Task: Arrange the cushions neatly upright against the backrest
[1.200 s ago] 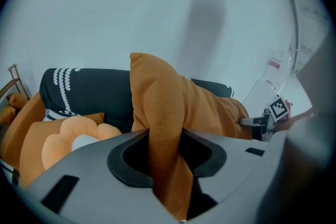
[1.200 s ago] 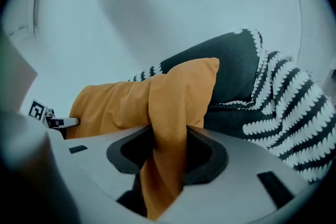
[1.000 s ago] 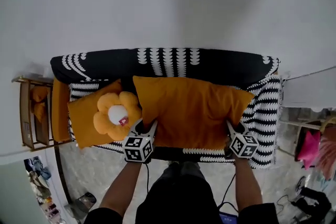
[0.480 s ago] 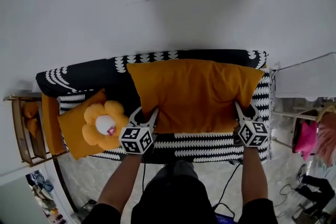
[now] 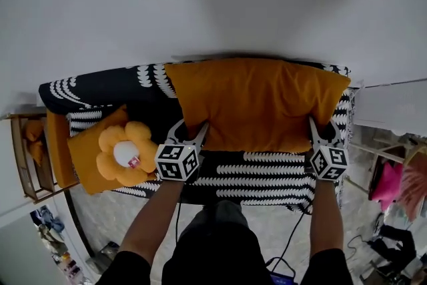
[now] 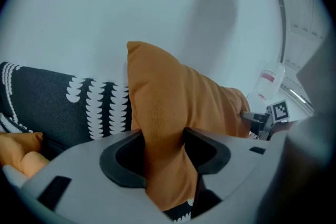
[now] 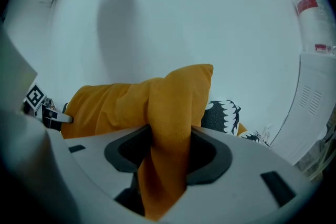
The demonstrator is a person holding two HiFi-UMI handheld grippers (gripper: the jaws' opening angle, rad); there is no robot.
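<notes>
Head view shows the sofa (image 5: 267, 178) in a black-and-white cover across the middle of the frame. The large orange cushion (image 5: 257, 103) rests against its backrest (image 5: 107, 87), from centre to right. At centre left lies the flower cushion (image 5: 123, 153). The left tongs (image 5: 190, 132) and right tongs (image 5: 320, 131) are each clamped on a lower corner of the large orange cushion.

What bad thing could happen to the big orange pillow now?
1. The left gripper and right gripper each pinch only a bottom corner of the big orange cushion. The soft fabric might slip out, and the cushion could flop forward.
2. Its top edge shows above the backrest, so once released it may tip over onto the seat.
</notes>
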